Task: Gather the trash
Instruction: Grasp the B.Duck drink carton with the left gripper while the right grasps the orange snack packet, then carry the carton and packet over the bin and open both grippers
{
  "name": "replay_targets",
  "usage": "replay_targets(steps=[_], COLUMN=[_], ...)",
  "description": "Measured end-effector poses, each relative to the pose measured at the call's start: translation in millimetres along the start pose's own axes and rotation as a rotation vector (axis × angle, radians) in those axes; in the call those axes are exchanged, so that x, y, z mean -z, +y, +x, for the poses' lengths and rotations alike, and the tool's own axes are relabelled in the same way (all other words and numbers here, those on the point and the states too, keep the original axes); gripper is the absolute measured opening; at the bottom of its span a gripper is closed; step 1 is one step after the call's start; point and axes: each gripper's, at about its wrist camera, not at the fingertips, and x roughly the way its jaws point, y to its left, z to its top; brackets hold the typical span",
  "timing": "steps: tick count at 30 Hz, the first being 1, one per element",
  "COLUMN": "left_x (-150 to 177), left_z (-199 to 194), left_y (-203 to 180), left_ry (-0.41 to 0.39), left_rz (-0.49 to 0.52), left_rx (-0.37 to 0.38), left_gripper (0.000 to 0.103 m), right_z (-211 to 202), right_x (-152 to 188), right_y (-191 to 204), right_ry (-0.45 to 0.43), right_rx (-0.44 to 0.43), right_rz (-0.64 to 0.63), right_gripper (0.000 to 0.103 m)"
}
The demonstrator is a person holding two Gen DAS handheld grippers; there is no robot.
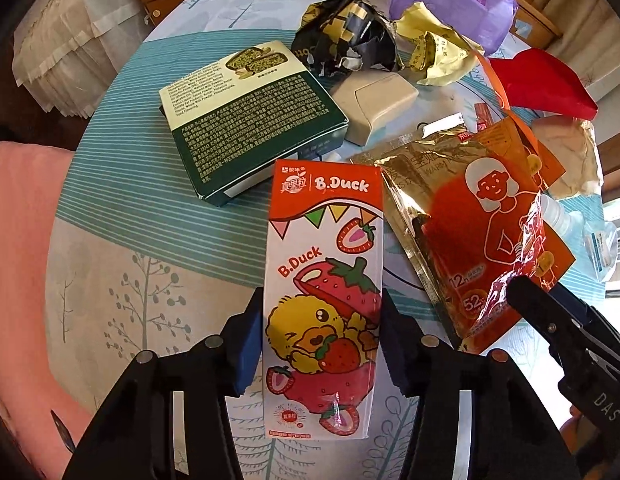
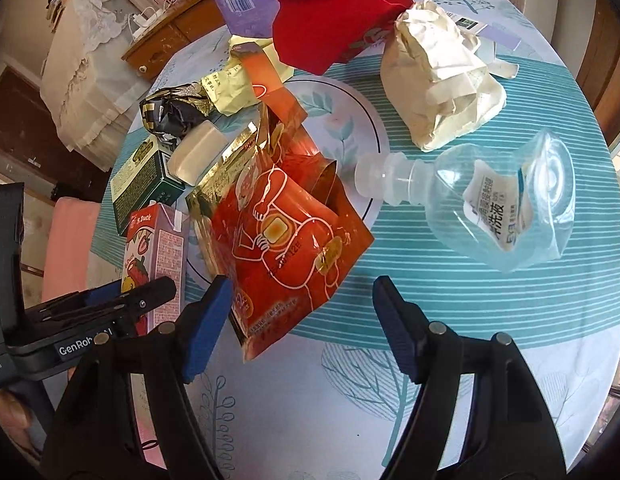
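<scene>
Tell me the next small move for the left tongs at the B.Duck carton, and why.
Probably close the last bit and lift. The left tongs straddle the B.Duck carton, blue pads level with both its sides, seemingly touching. The right tongs hang open over the orange pouch, clear of it.

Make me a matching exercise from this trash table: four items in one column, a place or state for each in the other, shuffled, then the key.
Items:
1. B.Duck carton
2. clear bottle
3. green box
4. white paper bag

Descriptions:
A. crumpled, beyond the clear bottle
B. between the left tool's blue pads
C. lying flat, printed text facing up
D. on its side, transparent, label peeling

Pairs: 1-B, 2-D, 3-C, 4-A
</scene>
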Motion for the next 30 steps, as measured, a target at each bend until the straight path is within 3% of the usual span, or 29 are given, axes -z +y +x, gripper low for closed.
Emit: replay_targets(steps=[7, 9, 11, 13, 16, 30], left_x=[12, 18, 22, 27, 34, 84], left_z=[-2, -6, -12, -18, -32, -117], left_y=[6, 10, 14, 17, 25, 63], left_ry=[-0.004, -0.011, -0.010, -0.016, -0.035, -0.142], left_rz=[-0.017, -0.018, -0.022, -0.022, -0.016, 0.046], left_rx=[-0.012, -0.023, -0.020, -0.022, -0.028, 0.001], left_gripper=[0.051, 0.051, 0.051, 0.051, 0.051, 0.051], right_z=[11, 15, 20, 22, 14, -86], right_x=[-8, -9, -10, -9, -4, 40], right_y=[13, 17, 21, 23, 29, 84], right_ry=[-0.039, -0.044, -0.023, -0.011, -0.045, -0.246], right_rx=[0.021, 0.031, 0.012, -0.001, -0.014, -0.016], right_rz=[-0.031, -0.054, -0.069, -0.068, -0.086, -0.208], right_gripper=[0.068, 0.054, 0.028, 0.012, 0.000, 0.000])
